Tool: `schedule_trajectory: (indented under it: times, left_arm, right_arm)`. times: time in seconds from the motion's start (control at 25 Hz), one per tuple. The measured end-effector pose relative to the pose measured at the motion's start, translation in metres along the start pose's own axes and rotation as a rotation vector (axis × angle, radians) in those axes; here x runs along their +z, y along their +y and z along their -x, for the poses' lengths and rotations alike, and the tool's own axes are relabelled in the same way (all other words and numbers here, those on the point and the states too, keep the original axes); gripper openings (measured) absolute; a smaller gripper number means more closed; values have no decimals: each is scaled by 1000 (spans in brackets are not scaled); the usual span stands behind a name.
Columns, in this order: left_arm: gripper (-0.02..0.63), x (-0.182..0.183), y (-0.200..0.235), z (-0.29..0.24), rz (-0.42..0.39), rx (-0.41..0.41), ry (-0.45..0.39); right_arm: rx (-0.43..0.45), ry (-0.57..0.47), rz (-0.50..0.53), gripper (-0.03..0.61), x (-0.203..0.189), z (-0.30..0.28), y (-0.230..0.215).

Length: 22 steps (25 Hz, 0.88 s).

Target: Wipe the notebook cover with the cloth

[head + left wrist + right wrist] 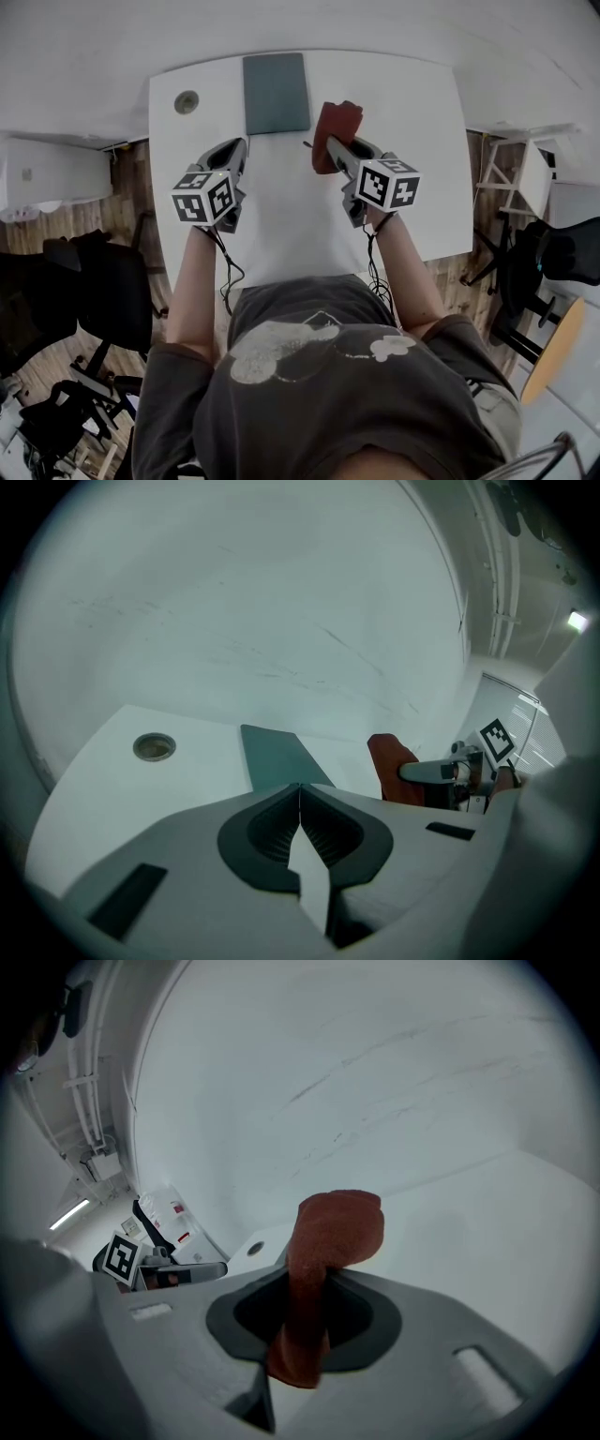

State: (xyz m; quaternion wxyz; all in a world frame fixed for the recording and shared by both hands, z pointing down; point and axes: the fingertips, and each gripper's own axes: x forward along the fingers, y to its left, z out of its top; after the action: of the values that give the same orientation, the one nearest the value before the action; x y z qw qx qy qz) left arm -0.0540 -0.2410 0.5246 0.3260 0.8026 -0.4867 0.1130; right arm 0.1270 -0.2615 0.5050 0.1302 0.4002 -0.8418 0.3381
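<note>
White laminate counter (pixel 300 225) under both grippers. Left gripper (pixel 300 794): fingers pressed together, nothing between, just beside notebook's near corner. Right gripper (pixel 305 1283): fingers clamped on bunched rust-red fabric cloth (pixel 333 1232), just right of notebook. Dark teal rectangular notebook (pixel 276 92) flat at counter's far edge; round grey grommet (pixel 187 101) left of it.
</note>
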Motion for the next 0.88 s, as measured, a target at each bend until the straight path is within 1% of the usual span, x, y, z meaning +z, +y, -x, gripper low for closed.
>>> schedule_trajectory:
  times: [0.2, 0.44, 0.64, 0.88]
  left_arm:
    - [-6, -6, 10, -22, 6, 5, 38]
    - [-6, -5, 18, -49, 19, 18, 79]
    - [-6, -8, 21, -63, 9, 34, 125]
    - [-6, -16, 34, -73, 22, 61, 157]
  right_arm:
    - [10, 12, -8, 78, 3, -14, -3]
    - [23, 16, -7, 78, 14, -25, -12]
    - [31, 21, -26, 78, 16, -30, -16]
    - [48, 37, -19, 78, 19, -42, -12]
